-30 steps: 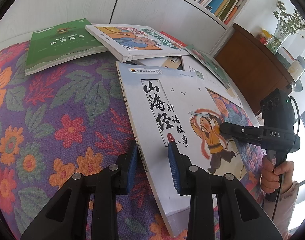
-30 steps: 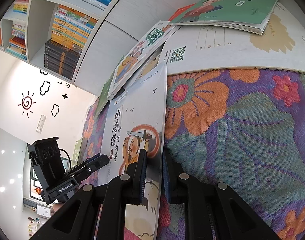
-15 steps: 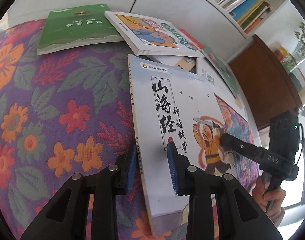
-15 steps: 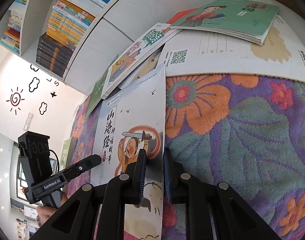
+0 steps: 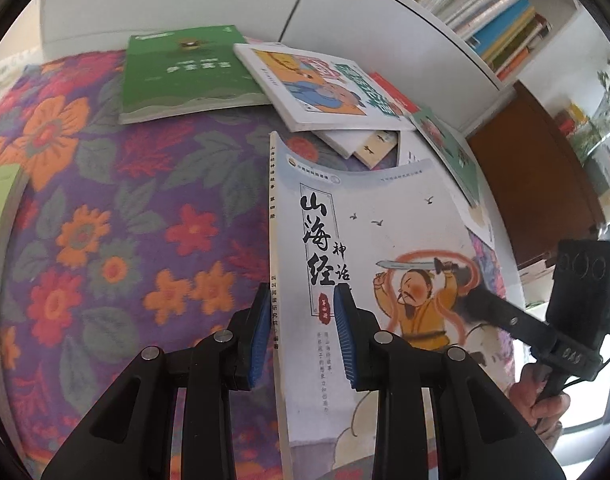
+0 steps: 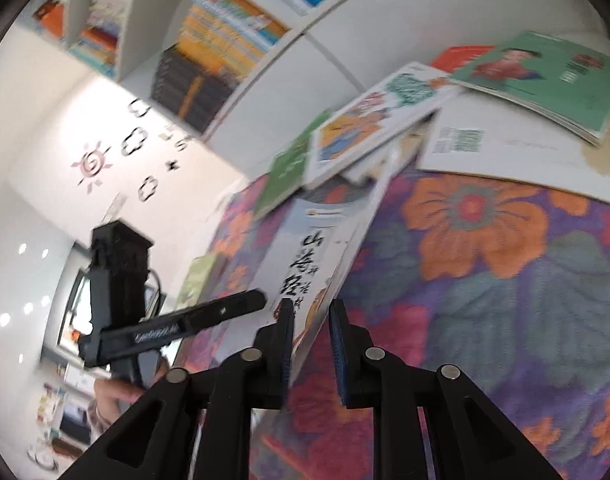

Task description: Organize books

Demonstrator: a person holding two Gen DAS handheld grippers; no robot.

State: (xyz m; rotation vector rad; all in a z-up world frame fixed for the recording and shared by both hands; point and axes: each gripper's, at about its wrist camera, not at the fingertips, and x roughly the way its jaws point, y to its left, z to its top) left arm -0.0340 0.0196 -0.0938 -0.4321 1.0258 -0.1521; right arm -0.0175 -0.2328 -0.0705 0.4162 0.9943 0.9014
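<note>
A pale blue book [image 5: 385, 216] with black Chinese title characters and a sword-swinging figure is held between both grippers, tilted up off the floral cloth [image 5: 105, 240]. My left gripper [image 5: 301, 332] is shut on its spine edge, with the blue pads on either side of the spine. My right gripper [image 6: 311, 332] is shut on the opposite long edge of the same book [image 6: 301, 256]. Each gripper shows in the other's view: the right gripper [image 5: 481, 304] reaches onto the cover, and the left gripper [image 6: 249, 304] comes in from the left, held by a hand.
Loose books lie at the far side of the cloth: a green book [image 5: 185, 68], a cartoon-cover book [image 5: 317, 84] on a small pile, a teal book [image 6: 545, 72] on a white QR-code book [image 6: 505, 148]. A white bookshelf [image 5: 485, 12] stands behind, a brown cabinet [image 5: 537, 184] at right.
The blue book has come up off the cloth and tilted, its spine edge now raised. Both grippers rose with it and rolled, still clamped on its two long edges.
</note>
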